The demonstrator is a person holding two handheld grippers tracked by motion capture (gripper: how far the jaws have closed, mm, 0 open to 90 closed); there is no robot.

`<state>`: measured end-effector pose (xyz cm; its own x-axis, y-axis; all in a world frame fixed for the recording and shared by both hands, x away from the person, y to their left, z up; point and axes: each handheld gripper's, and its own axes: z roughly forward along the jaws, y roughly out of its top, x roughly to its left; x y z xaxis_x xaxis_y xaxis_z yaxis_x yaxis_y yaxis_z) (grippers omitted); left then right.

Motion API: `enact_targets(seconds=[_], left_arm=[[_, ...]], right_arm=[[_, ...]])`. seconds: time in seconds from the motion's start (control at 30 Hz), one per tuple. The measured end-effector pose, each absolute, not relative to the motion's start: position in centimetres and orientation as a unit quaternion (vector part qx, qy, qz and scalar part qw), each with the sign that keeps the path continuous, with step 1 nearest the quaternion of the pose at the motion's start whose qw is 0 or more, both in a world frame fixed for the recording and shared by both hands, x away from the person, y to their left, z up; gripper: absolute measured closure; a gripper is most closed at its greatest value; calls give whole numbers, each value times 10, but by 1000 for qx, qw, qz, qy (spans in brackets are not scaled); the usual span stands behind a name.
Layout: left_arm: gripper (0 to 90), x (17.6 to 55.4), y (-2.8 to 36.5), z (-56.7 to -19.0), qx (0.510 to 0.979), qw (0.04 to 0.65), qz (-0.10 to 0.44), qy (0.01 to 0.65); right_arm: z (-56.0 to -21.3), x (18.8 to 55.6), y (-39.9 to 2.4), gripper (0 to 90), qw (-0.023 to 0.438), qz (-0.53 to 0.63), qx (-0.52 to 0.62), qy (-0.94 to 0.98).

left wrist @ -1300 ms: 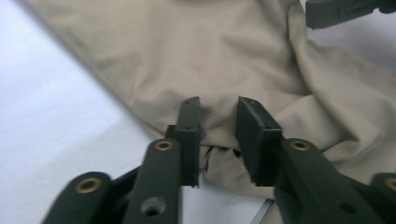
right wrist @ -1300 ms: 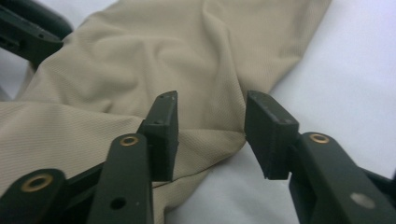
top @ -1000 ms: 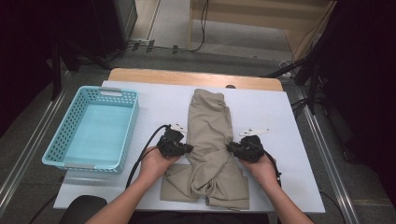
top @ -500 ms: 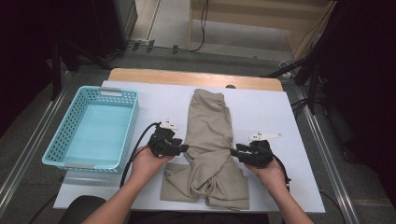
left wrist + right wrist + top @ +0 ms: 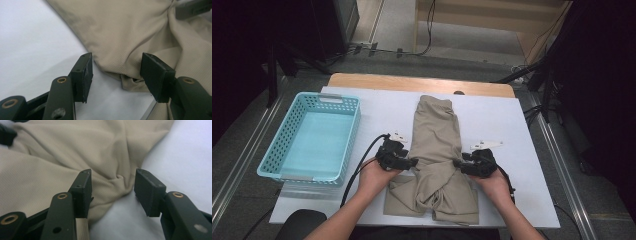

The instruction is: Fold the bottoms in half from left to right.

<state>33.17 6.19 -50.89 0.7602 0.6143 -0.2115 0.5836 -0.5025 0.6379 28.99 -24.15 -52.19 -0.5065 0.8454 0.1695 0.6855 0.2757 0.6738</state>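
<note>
left claw (image 5: 116, 75) open, garment (image 5: 130, 37) edge between — unpinched

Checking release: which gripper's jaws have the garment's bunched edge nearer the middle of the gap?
The right gripper: the beige garment fold sits centred; the left gripper's hugs one jaw.

The left gripper (image 5: 116, 75) has its two black jaws standing apart at the bottom of the frame; they have just been opening. A folded edge of the beige cloth (image 5: 125, 32) lies between them, touching the right jaw. The white table surface (image 5: 30, 42) covers the left part.
</note>
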Motion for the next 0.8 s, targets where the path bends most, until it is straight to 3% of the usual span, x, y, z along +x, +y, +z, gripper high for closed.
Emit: enact_targets(seconds=[0.13,0.3,0.33,0.5,0.63,0.67,0.73,0.8], left_arm=[[459,330,59,-510,866,364,22,342],[593,327,55,-511,865,365,10,345],[629,325,53,-512,866,365,14,342],[681,325,52,-511,867,362,9,343],[787,326,50,-513,864,365,-8,346],[799,326,50,-513,864,365,-8,346],[810,332,52,-512,863,362,-29,351],[813,337,55,-507,859,362,-37,361]], right_arm=[[-523,291,-233,473,124,358,475,795],[-524,291,-225,515,130,357,468,798],[-524,290,-222,559,134,356,468,797],[-525,291,-220,599,132,358,464,800],[-525,291,-219,683,120,364,467,797],[-525,291,-219,683,120,364,467,797],[-524,294,-218,803,92,371,470,796],[-522,297,-219,816,81,365,470,800]])
